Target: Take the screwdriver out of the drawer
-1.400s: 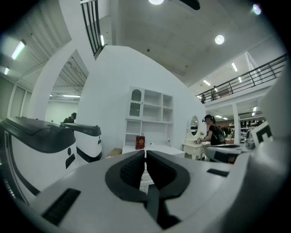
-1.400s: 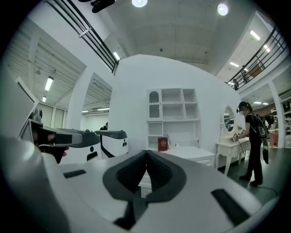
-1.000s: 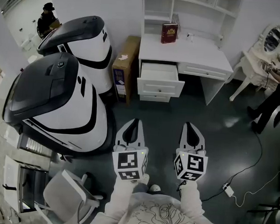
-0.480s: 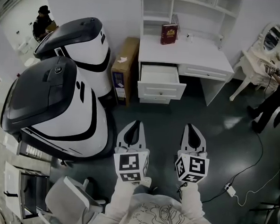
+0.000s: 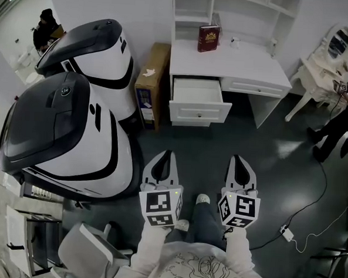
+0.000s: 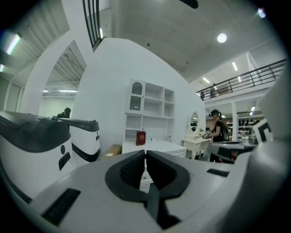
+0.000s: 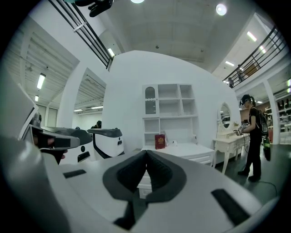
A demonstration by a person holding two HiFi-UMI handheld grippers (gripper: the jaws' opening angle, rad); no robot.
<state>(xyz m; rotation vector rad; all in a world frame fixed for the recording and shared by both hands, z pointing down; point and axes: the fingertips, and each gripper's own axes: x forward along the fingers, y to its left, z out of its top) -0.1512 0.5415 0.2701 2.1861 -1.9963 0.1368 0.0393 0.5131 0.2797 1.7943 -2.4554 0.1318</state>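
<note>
The white desk (image 5: 237, 60) stands ahead, and its top left drawer (image 5: 197, 97) is pulled open. I see no screwdriver; the drawer's inside looks pale and bare from here. My left gripper (image 5: 165, 156) and right gripper (image 5: 237, 160) are side by side over the dark floor, well short of the desk, pointing at it. Both are shut with nothing between the jaws. In the left gripper view the left gripper (image 6: 145, 153) has its jaws together before the desk (image 6: 152, 146). The right gripper (image 7: 146, 153) shows the same in its own view.
Two big white-and-black machines (image 5: 63, 128) fill the left. A cardboard box (image 5: 150, 81) leans beside the desk, and a red book (image 5: 208, 37) stands on it. A dressing table (image 5: 322, 71) and a person (image 5: 338, 119) are at the right. A cable with a power strip (image 5: 284, 233) lies on the floor.
I have stepped towards the desk: a leg and shoe now show between the grippers, and the machines at the left have slid back. Both grippers stayed shut.
</note>
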